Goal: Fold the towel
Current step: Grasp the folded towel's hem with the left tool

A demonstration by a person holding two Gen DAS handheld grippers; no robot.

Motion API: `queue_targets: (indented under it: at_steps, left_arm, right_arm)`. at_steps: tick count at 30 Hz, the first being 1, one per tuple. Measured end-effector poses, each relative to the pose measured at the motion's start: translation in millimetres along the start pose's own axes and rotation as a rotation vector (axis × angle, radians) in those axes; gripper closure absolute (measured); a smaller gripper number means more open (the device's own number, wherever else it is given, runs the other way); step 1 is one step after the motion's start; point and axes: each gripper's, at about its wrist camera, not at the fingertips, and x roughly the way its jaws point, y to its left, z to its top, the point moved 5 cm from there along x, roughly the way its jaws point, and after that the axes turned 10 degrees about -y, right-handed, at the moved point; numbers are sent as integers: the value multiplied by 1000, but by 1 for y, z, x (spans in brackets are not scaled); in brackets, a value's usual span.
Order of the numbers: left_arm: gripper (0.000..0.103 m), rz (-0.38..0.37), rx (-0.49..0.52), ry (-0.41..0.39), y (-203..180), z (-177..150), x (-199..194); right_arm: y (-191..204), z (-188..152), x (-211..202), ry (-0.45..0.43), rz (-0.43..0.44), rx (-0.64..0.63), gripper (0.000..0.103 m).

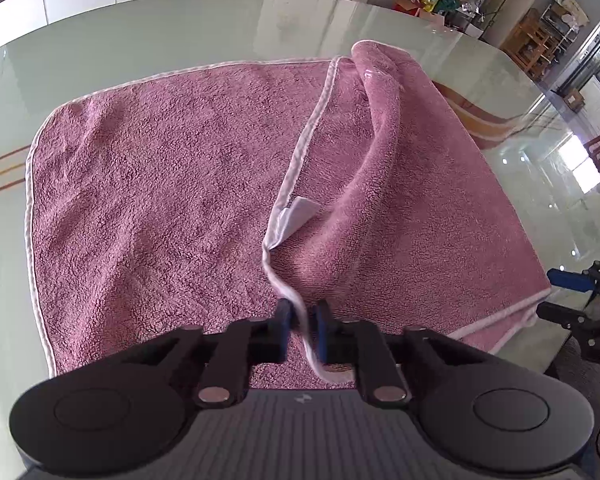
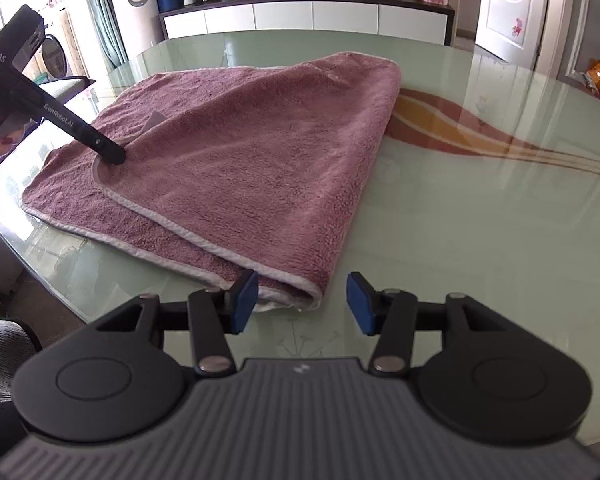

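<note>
Pink towel (image 1: 172,184) spread on the glass table (image 2: 480,208), one side lapped over onto the rest, its white hem (image 1: 300,148) running slantwise across the middle. To fold well: carry the pinched hem level over to the towel's far side, keeping the flap taut and edges matched. Left gripper (image 1: 302,316) nearly shut, clamped on that hem; right gripper (image 2: 302,300) wide apart, empty, just off the towel's near corner.

Towel (image 1: 180,168) hem between left fingers (image 1: 285,320) motion-blurred.
</note>
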Motion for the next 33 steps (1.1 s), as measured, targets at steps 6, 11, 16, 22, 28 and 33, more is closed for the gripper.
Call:
queue_targets:
  at_steps: [6, 11, 16, 22, 28, 33]
  left_arm:
    - [97, -3, 8, -30, -2, -1, -10]
    - [97, -5, -11, -79, 2, 4, -32]
    - [97, 31, -8, -136, 9, 3, -69]
    - [100, 97, -66, -159, 37, -20, -115]
    - [99, 143, -122, -144, 55, -49, -132]
    - [99, 166, -161, -164, 65, -58, -140]
  right_arm:
    - [-1, -1, 5, 16, -15, -4, 54]
    - [0, -2, 8, 24, -31, -25, 54]
    - [-1, -3, 9, 43, -45, -51, 52]
    - [-2, -3, 9, 63, -58, -69, 51]
    - [14, -2, 10, 70, -46, -172, 45]
    - [27, 2, 8, 39, -54, -260, 42]
